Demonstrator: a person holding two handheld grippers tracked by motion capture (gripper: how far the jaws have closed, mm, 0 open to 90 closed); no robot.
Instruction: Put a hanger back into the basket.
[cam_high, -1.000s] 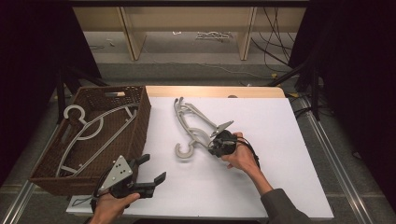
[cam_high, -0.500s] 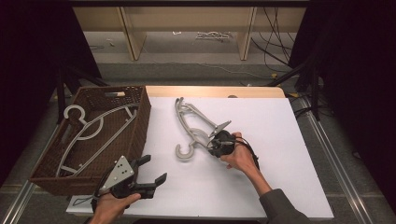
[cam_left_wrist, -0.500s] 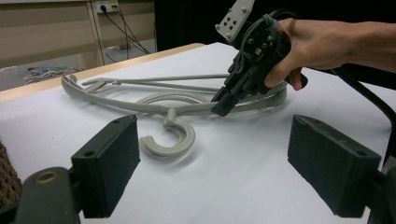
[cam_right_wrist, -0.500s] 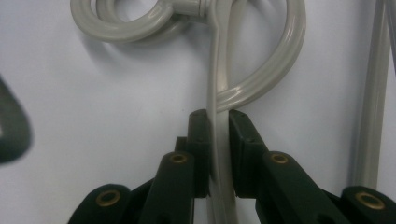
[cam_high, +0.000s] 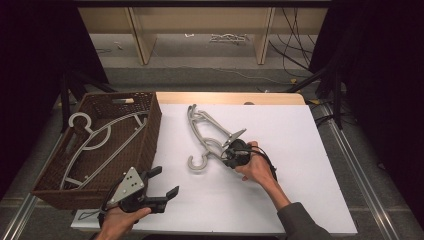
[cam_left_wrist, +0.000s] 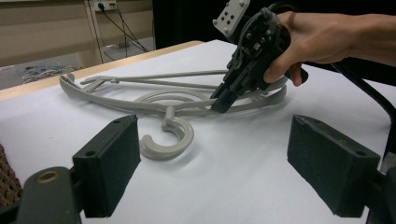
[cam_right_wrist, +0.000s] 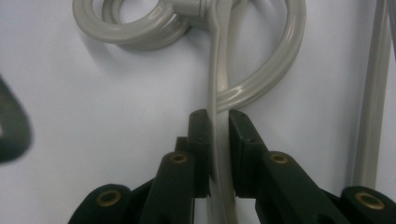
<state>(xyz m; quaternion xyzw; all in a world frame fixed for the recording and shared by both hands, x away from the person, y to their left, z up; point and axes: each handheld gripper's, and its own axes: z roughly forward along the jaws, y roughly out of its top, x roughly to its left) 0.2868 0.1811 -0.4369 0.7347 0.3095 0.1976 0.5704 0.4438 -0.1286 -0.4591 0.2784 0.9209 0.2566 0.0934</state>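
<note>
Right claw (cam_right_wrist: 217, 122) clamped on the grey hanger (cam_high: 207, 134) beside its hook, ready for lifting; left claw (cam_high: 162, 182) agape, idle beside the wicker basket (cam_high: 145, 145).

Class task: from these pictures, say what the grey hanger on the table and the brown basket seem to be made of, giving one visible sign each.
Hanger: probably moulded plastic, smooth and slightly glossy; light streaks run along its rounded bars. Basket: woven wicker or rattan-like strands, matt; a regular weave shows on its walls. It could be synthetic.
</note>
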